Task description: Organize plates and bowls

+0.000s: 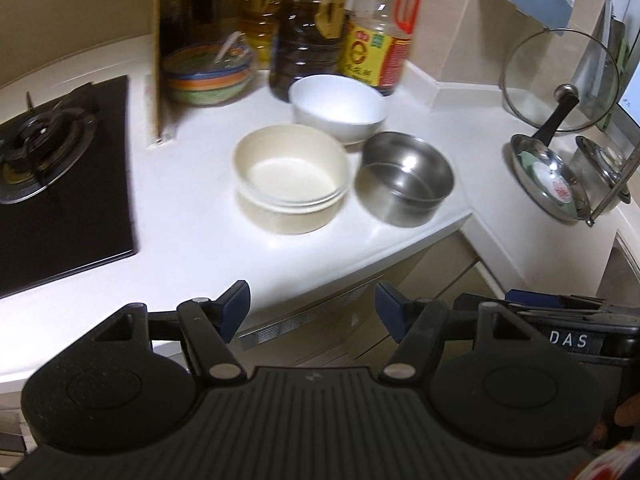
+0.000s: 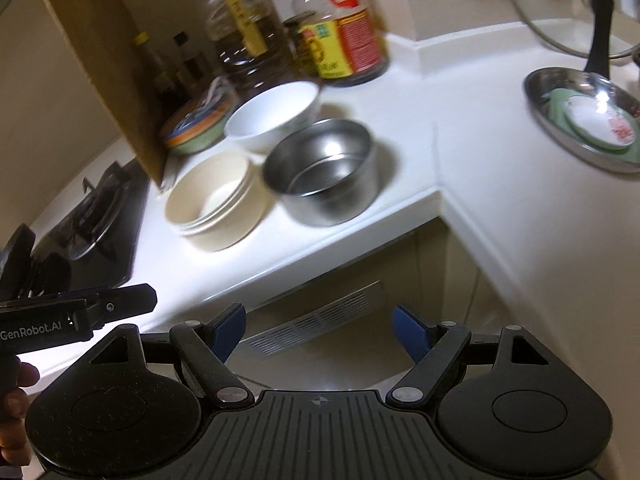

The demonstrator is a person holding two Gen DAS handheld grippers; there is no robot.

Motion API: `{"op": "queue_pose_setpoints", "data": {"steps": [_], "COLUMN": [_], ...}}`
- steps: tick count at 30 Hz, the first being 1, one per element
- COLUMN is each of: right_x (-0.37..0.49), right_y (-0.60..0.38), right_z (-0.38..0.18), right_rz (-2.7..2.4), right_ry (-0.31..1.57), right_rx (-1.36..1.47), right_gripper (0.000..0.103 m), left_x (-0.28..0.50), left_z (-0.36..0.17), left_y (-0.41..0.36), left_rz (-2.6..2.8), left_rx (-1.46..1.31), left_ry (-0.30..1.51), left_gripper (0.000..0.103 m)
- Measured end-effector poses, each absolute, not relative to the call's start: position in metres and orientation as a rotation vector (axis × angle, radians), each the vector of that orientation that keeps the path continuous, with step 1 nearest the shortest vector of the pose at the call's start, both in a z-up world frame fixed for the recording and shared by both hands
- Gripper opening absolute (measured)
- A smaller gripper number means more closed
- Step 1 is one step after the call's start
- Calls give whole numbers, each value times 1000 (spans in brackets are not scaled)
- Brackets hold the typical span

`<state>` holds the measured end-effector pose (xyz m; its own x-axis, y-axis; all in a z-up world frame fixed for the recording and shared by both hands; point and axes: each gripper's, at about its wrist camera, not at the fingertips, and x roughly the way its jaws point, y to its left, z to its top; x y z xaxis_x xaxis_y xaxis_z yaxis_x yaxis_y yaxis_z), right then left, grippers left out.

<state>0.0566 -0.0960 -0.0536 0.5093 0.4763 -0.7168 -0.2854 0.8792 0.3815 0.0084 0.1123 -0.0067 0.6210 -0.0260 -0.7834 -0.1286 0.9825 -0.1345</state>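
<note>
No stacking or sorting is judged to have been completed; the work appears to be at its start. Three loose bowls are grouped near the front edge of the white countertop (image 1: 192, 216): a cream bowl (image 1: 291, 184), a white bowl (image 1: 339, 106) behind it, and a steel bowl (image 1: 404, 178) just beside it. The cream bowl may already consist of two nested pieces, since double rim lines are visible, though blur prevents certainty. A striped bowl (image 1: 208, 76) is set further back beside the bottles (image 1: 332, 40). A small plate (image 2: 596, 124) is seen lying in a steel pan (image 2: 544, 92), well apart from the bowls. All of these remain to be gathered.

The left gripper (image 1: 310, 312) is held released, with nothing between its jaws. The right gripper (image 2: 316, 330) is likewise spread and empty. Both are positioned short of the counter edge.
</note>
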Motion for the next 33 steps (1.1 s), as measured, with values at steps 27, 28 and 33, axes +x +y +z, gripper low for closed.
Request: {"op": "queue_pose_setpoints", "data": {"steps": [27, 28, 33], "right_x": [108, 113, 134], "right_y": [-15, -13, -7], "right_z": [-53, -53, -54], "right_rz": [577, 581, 611], "right_ry": [862, 857, 849], "right_rx": [173, 172, 177], "right_gripper": [79, 79, 66], "left_x": [32, 36, 56], "left_z": [-21, -21, -21], "left_y": [168, 168, 170], "left_rz": [180, 186, 208], "left_rx": [-245, -248, -257], "left_ry": [885, 881, 873], "left_gripper": [67, 67, 66]}}
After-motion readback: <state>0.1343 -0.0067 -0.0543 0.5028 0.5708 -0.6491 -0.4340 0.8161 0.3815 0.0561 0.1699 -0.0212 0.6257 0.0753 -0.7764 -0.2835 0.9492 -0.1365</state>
